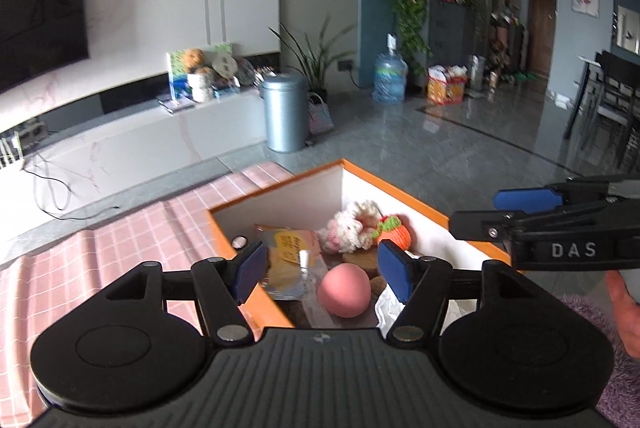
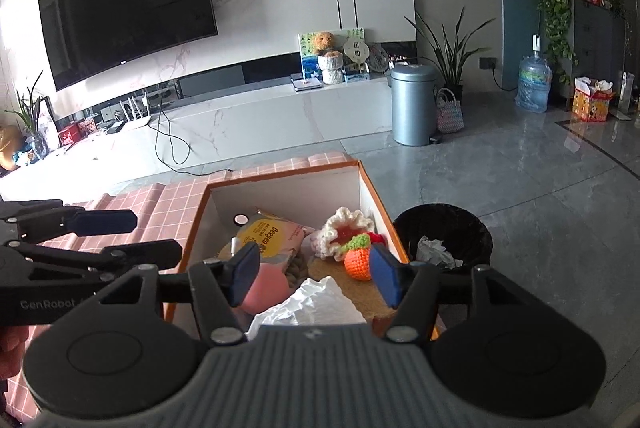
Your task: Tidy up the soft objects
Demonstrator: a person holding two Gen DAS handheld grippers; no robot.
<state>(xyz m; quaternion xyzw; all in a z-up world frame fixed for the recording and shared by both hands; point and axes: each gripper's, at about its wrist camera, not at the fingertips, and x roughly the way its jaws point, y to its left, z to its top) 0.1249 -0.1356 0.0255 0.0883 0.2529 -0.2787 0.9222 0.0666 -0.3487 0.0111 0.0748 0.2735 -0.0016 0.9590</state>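
Note:
An orange-rimmed box (image 1: pixel 276 182) (image 2: pixel 280 175) with white walls holds soft things: a pink ball (image 1: pixel 344 290) (image 2: pixel 266 288), an orange crochet fruit (image 1: pixel 394 232) (image 2: pixel 357 260), a cream and pink crochet flower (image 1: pixel 352 228) (image 2: pixel 346 228), a yellow packet (image 1: pixel 290 248) (image 2: pixel 266 240), white crumpled cloth (image 2: pixel 312 302) (image 1: pixel 390 306). My left gripper (image 1: pixel 324 274) is open and empty above the box's near left part, over the pink ball. My right gripper (image 2: pixel 314 274) is open and empty above the white cloth; it also shows in the left wrist view (image 1: pixel 520 212).
The box sits on a pink checked tablecloth (image 1: pixel 120 244) (image 2: pixel 168 204). A black waste bin (image 2: pixel 444 232) with crumpled paper stands on the floor right of the box. A grey metal bin (image 2: pixel 412 104), a TV console and plants stand farther back.

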